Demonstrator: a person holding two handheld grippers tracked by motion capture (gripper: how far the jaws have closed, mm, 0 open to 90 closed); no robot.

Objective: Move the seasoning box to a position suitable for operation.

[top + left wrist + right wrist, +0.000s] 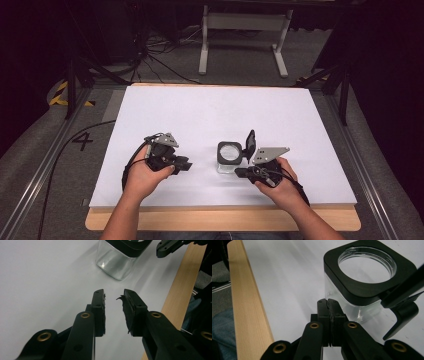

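Item: clear square jar (229, 159) with black collar and hinged black lid (249, 145), lid flipped up and open. Standing upright on the white desk (210, 110), nearer the person's edge than the far edge, roughly mid-width. Nothing visible inside.

Left gripper (184, 165): to the left of the jar, apart from it, pointed toward it. Jaws parted by a narrow gap, nothing between them. Torn, ragged edge on one pad (126, 307).

Right gripper (240, 173): just beside the jar on its near right side, tips close against the glass wall low down; contact or hairline gap not decidable. Jaws closed flat against each other, holding nothing.

Wooden edge strip (220, 220) of the desk: on the person's side of the jar.

Risks, as judged:
- Push from the closed right jaws low on the wall: sliding or tipping of a light, seemingly empty jar.
- Raised lid beside the right gripper: liable to be knocked or snapped shut by a careless lift.
- Frayed left pad: poorer grip on smooth glass, slip likely.
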